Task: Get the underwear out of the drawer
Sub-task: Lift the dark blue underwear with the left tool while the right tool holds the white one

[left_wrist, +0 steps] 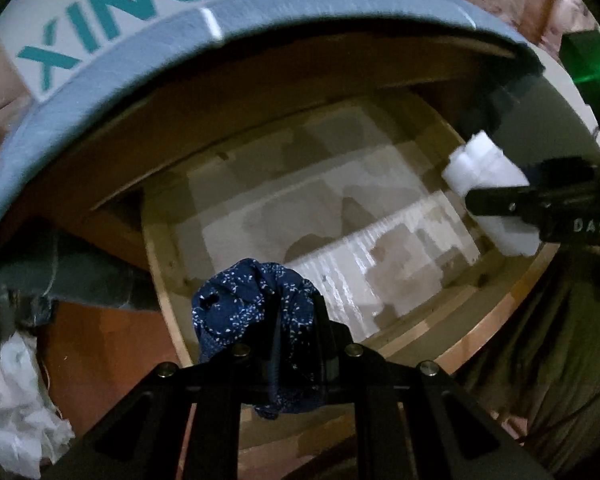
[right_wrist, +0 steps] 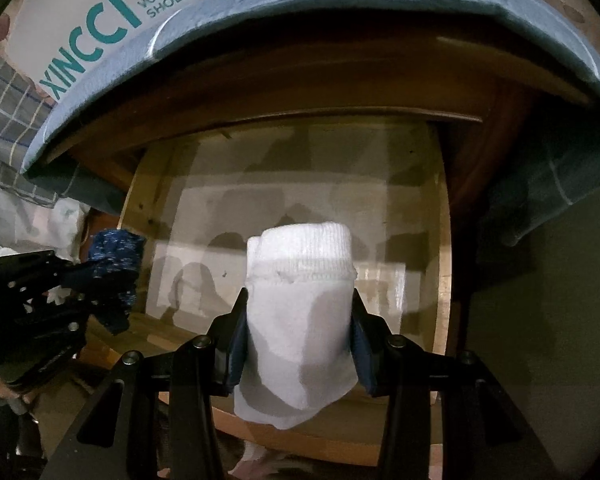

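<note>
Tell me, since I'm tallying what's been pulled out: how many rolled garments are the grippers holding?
2. A navy speckled bundle is pinched in the left gripper; a white rolled garment sits clamped in the right gripper. Both hang above the open drawer, whose visible floor looks bare.
</note>
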Action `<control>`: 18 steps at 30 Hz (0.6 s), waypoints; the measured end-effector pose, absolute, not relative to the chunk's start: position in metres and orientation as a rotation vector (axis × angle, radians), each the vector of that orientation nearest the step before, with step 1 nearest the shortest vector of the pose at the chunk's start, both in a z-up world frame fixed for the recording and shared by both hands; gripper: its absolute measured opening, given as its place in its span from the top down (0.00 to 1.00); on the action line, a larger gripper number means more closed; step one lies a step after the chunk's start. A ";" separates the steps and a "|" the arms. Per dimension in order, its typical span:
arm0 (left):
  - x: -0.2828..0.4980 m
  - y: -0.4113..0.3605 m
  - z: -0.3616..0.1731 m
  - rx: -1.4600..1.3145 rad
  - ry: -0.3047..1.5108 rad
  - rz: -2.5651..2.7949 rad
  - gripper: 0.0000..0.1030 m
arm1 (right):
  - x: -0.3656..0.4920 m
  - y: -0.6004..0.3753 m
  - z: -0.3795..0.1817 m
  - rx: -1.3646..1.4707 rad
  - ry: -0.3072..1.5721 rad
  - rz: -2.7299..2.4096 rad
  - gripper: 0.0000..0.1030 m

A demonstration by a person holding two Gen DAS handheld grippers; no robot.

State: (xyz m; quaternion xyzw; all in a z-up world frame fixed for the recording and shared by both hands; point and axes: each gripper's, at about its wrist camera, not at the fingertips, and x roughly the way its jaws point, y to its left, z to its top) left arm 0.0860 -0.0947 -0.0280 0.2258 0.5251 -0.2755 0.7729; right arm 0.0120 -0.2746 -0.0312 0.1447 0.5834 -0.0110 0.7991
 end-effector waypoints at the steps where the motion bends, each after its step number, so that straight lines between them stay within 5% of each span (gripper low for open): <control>1: 0.083 -0.094 -0.024 0.482 1.128 -0.582 0.87 | 0.012 -0.274 -0.031 0.304 1.253 -0.028 0.60; 18: 0.076 -0.073 0.038 0.294 1.054 -0.466 0.87 | 0.013 -0.271 -0.032 0.272 1.266 -0.037 0.60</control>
